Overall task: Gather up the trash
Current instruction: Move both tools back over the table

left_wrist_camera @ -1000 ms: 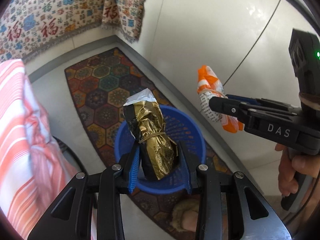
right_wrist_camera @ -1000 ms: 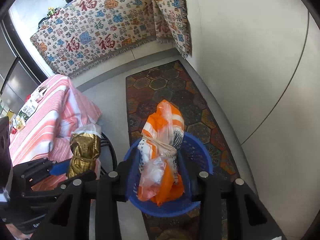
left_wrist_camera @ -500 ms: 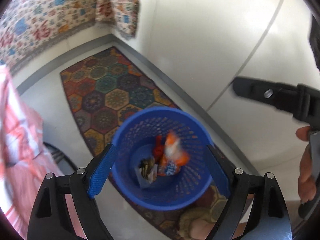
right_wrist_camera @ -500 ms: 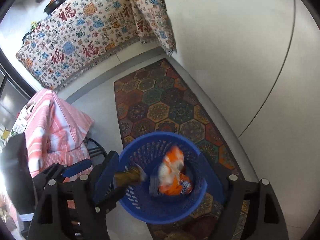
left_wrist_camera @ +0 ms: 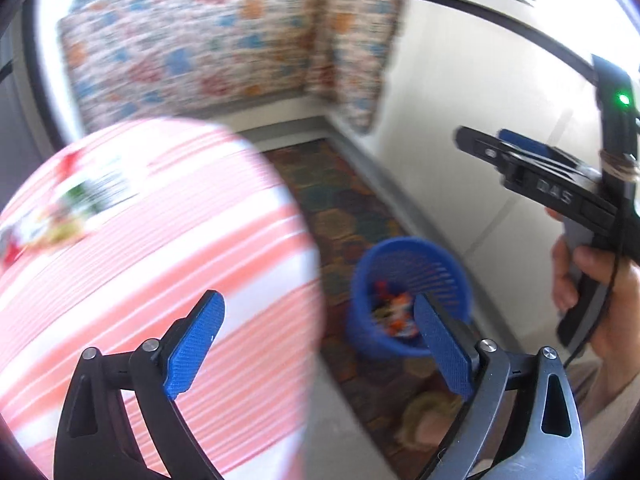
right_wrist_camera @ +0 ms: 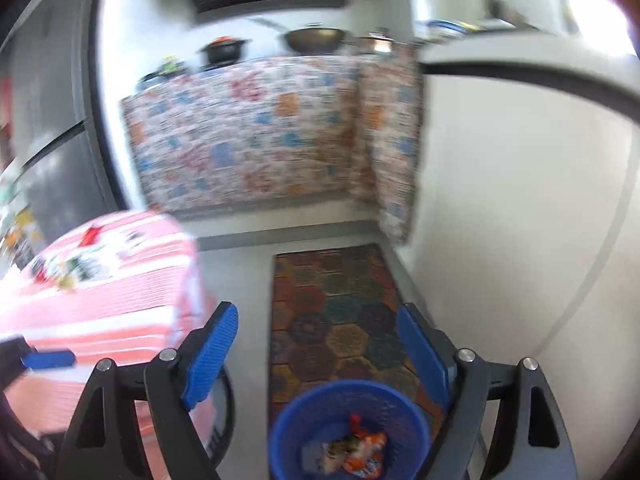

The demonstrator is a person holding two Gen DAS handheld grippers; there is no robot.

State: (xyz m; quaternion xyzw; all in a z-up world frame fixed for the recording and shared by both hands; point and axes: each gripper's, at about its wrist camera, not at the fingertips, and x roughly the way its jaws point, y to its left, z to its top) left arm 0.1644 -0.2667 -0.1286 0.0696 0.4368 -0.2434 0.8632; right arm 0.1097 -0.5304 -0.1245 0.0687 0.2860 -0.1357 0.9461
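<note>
Now both tools are empty. Left tool (left_wrist_camera: 316, 344): jaws wide, just been opening, nothing between the blue pads (left_wrist_camera: 196, 344). Right tool (right_wrist_camera: 318, 354): jaws also wide, opened within the last moment, nothing between them.

Trash (right_wrist_camera: 352, 454) sits in the bottom of the blue basket (right_wrist_camera: 404, 412), an orange-and-white wrapper plus something darker beside it; too blurred to separate. In the left wrist view the same basket (left_wrist_camera: 440, 264) is at lower centre-right, partly behind the left tool's right-hand pad, with the trash (left_wrist_camera: 394, 312) showing inside. In the right wrist view the basket is at the bottom centre of the frame, below and between the pads.

The basket stands on a patterned hexagon rug (right_wrist_camera: 340, 312) running along a white wall (right_wrist_camera: 520, 200) on the right side of the frame.

The bench with the pink striped cloth (left_wrist_camera: 152, 240) fills the left half of the left view; small items at its upper left are blurred. In the right view it is at mid left (right_wrist_camera: 112, 296).

The right tool (left_wrist_camera: 532, 176) shows at the right edge of the left view, gripped by a hand (left_wrist_camera: 600, 300). Both frames are motion-blurred.

A floral cloth (right_wrist_camera: 248, 136) hangs at upper centre, with pots above it.
</note>
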